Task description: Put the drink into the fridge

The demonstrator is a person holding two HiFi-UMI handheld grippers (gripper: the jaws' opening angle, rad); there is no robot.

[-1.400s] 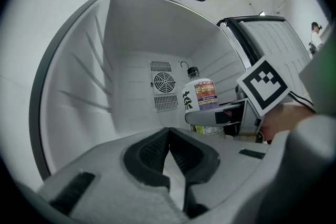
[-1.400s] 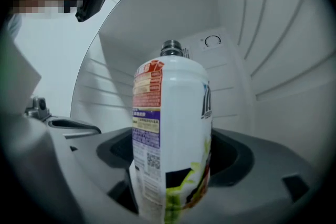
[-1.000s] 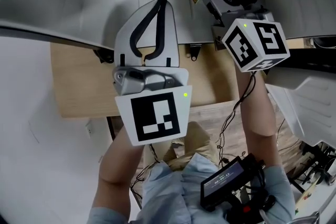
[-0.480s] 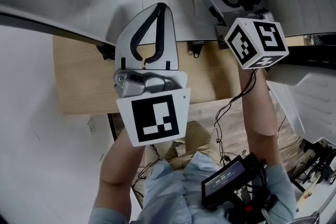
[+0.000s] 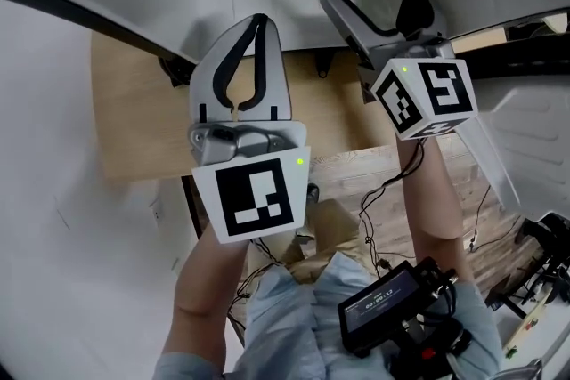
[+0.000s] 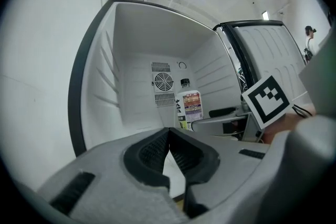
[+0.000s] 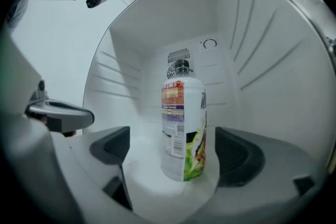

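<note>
Drink [image 7: 182,128] is in: the bottle stands upright on the white floor of the fridge [image 7: 262,60], cap up, label facing out, w/ the fan grille [image 7: 179,56] on the back wall behind it. Right claw [image 7: 176,157] sits w/ jaws wide apart, one pad each side of the bottle, neither touching. That looks like the let-go end of the placing step. Left claw [image 6: 169,135] hangs at the fridge mouth, jaws pressed together, nothing btwn them. Nothing else shows inside the compartment — just bare ribbed walls and the one bottle. Door [image 6: 268,55] stands open at the right. Next move, prob.: draw the right claw straight back out, keeping both pads off the bottle so it doesn't tip, then get the door shut — left claw is free for that. Task looks nearly done, bar the retreat and the door.
</note>
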